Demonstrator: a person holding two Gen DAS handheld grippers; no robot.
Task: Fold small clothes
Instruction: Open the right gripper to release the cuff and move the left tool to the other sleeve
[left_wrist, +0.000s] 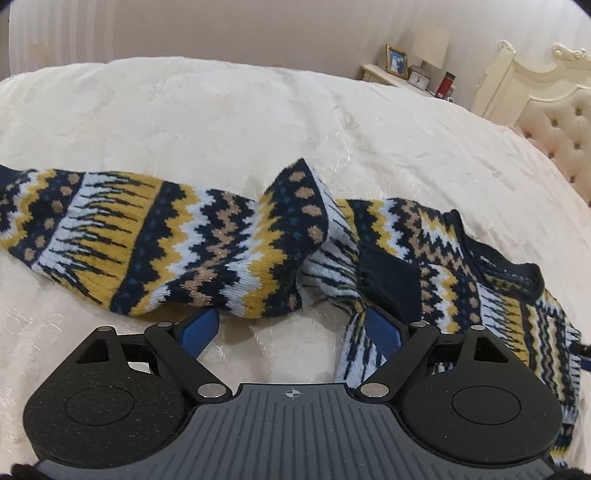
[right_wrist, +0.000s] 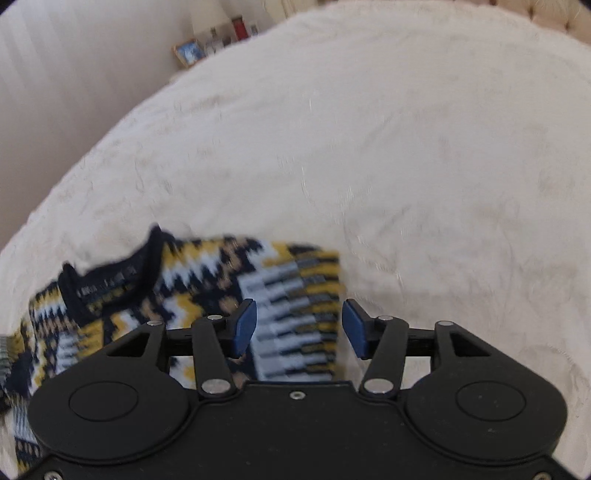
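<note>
A small knitted sweater in navy, yellow, white and tan zigzags lies crumpled on a cream bedspread. One sleeve stretches to the left and the navy neckline is at the right. My left gripper is open, its blue pads wide apart, tips under the sweater's near edge. In the right wrist view the sweater lies at lower left with its collar up. My right gripper is open, with the sweater's folded right edge between its pads.
A nightstand with a framed photo, lamp, clock and red cup stands at the back right. A tufted cream headboard runs along the right side. The bedspread stretches wide beyond the sweater.
</note>
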